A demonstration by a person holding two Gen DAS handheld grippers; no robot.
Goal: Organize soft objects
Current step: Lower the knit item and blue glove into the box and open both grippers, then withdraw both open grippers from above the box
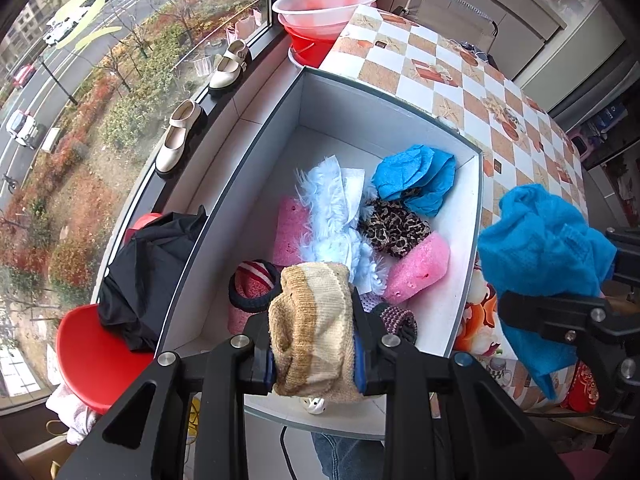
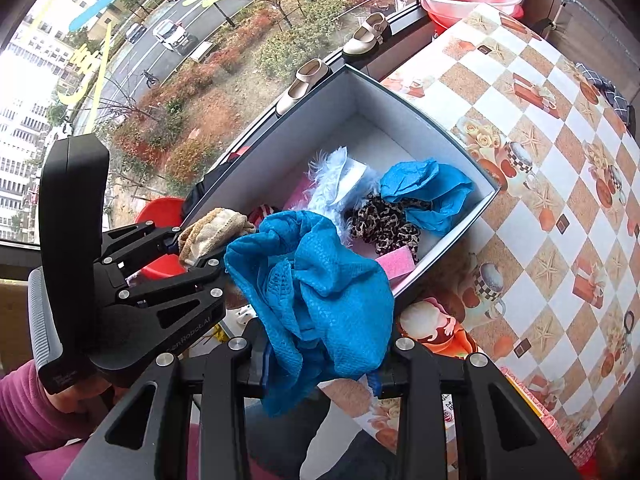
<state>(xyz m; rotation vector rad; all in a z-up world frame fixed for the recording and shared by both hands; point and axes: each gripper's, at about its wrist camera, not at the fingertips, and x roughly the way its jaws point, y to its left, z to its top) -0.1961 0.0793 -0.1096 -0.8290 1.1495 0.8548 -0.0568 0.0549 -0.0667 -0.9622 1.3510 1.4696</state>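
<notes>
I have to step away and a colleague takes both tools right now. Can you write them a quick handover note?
Left tool: shut on the beige knit sock, held over the near end of the grey box.
Right tool: shut on a blue cloth, beside the box's near right corner.
Done: blue crumpled cloth, leopard scrunchie, fluffy light-blue piece and pink sponges already lie in the box.
Left: drop both held items in.
</notes>
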